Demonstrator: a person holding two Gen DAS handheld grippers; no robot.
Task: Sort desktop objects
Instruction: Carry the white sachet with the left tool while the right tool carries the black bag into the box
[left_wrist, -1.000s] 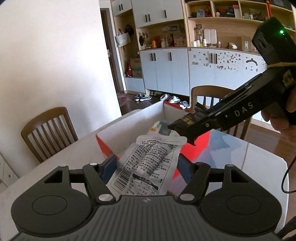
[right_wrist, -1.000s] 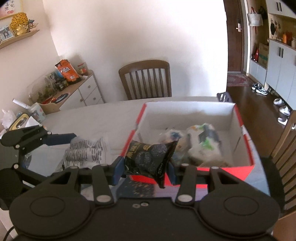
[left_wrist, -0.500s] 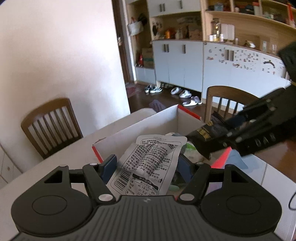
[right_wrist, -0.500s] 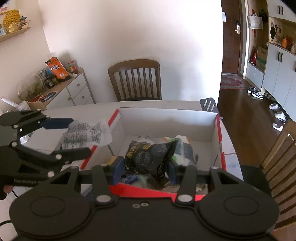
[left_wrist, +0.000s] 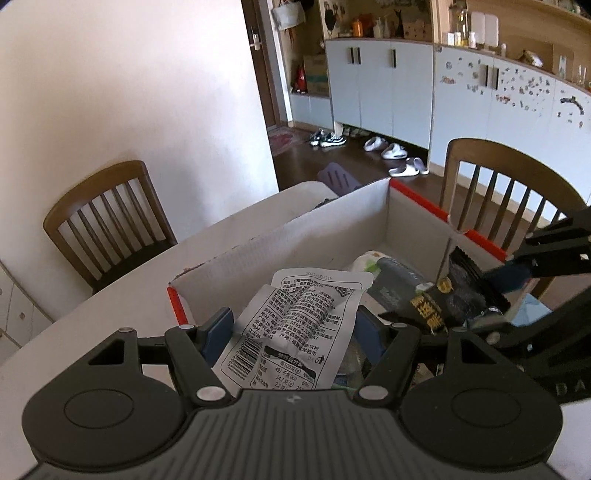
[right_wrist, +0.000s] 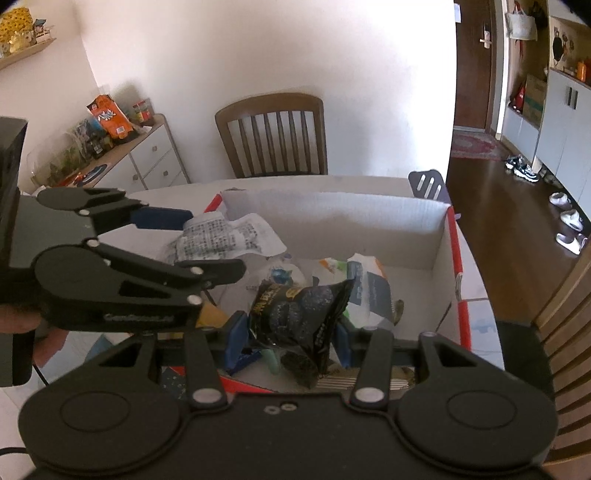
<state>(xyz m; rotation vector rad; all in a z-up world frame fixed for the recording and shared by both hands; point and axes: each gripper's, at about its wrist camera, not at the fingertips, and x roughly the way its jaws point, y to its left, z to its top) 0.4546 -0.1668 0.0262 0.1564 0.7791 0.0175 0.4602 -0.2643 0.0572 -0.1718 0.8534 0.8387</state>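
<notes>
My left gripper (left_wrist: 293, 328) is shut on a white snack packet (left_wrist: 295, 332) with black print, held over the near corner of an open cardboard box (left_wrist: 280, 240) with red edges. The same packet (right_wrist: 225, 240) shows in the right wrist view between the left gripper's blue pads. My right gripper (right_wrist: 290, 338) is shut on a black snack bag (right_wrist: 299, 317) with gold lettering, hanging just above the box's contents; the bag (left_wrist: 454, 299) shows at the right of the left view. Several packets (right_wrist: 362, 280) lie inside the box (right_wrist: 332, 218).
The box stands on a white table (left_wrist: 110, 291). Wooden chairs stand at its far side (right_wrist: 273, 136) and beside the box (left_wrist: 513, 184). A low drawer cabinet (right_wrist: 147, 162) with snacks on top stands by the wall. Shoes lie on the dark floor (left_wrist: 369, 147).
Both grippers have moved forward and down over the box, each keeping its packet. The white packet went from beside the box to above its near corner.
</notes>
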